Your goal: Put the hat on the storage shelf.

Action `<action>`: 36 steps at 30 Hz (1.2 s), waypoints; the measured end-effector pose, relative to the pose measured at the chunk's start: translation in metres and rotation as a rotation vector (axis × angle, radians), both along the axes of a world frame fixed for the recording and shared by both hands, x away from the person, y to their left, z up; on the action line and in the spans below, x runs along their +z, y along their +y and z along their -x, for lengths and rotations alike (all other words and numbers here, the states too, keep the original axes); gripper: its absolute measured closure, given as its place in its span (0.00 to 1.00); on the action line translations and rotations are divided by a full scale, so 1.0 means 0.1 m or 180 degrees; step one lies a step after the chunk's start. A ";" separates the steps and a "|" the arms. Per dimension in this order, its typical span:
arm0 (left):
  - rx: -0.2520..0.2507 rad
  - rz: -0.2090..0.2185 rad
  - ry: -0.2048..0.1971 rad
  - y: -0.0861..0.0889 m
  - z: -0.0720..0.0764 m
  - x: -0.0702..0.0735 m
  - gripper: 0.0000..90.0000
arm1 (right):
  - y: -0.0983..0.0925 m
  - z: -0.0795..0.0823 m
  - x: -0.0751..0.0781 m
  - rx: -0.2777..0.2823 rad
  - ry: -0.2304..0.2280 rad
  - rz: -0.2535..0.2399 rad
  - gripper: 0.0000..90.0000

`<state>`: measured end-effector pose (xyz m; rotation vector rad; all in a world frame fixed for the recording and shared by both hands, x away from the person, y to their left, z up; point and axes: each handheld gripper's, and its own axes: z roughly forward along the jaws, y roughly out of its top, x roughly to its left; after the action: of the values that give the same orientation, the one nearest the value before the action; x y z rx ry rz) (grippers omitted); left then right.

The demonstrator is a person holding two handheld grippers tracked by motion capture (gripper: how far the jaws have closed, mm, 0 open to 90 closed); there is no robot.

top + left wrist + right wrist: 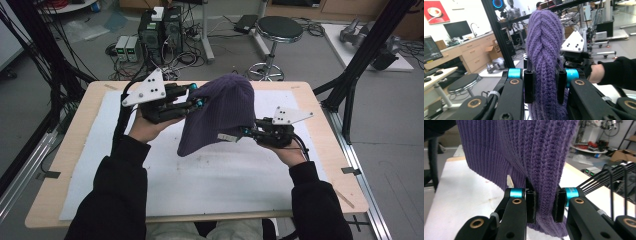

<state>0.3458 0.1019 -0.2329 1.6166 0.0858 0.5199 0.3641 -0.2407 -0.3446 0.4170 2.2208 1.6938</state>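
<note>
A purple knitted beanie [220, 112] hangs in the air above the table, held from both sides. My left gripper [196, 102] grips its left edge; in the left gripper view the black pads [528, 86] pinch a bunched fold of the ribbed knit [545, 50]. My right gripper [245, 131] is shut on the lower right hem near a small white label [226, 136]; in the right gripper view its pads [531, 206] squeeze the thick knit [534, 152]. The hat's lower left corner droops toward the white mat.
A white mat [210, 170] covers most of the wooden table [75, 140]. Behind the table stand a black stool [278, 29] and computer boxes with cables [160, 32]. Black frame posts [350, 90] rise at the right, with cable bundles at the left [35, 55].
</note>
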 end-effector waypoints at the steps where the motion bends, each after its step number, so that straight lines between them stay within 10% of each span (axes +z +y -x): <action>1: 0.0006 -0.0008 -0.0015 -0.01 -0.02 0.02 0.85 | 0.00 0.00 0.01 -0.0037 -0.0005 -0.0013 0.87; 21: 0.0132 -0.0073 -0.0539 -0.22 -0.37 0.28 0.85 | -0.16 -0.18 0.38 -0.0724 -0.0154 -0.0144 0.88; 36: 0.0128 -0.0032 -0.0693 -0.38 -0.67 0.33 0.85 | -0.26 -0.39 0.49 -0.1174 -0.0191 -0.0189 0.88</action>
<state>0.4129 0.0638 -0.2001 1.5609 -0.0473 0.7251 0.4032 -0.2667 -0.2952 0.7299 1.9112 1.5527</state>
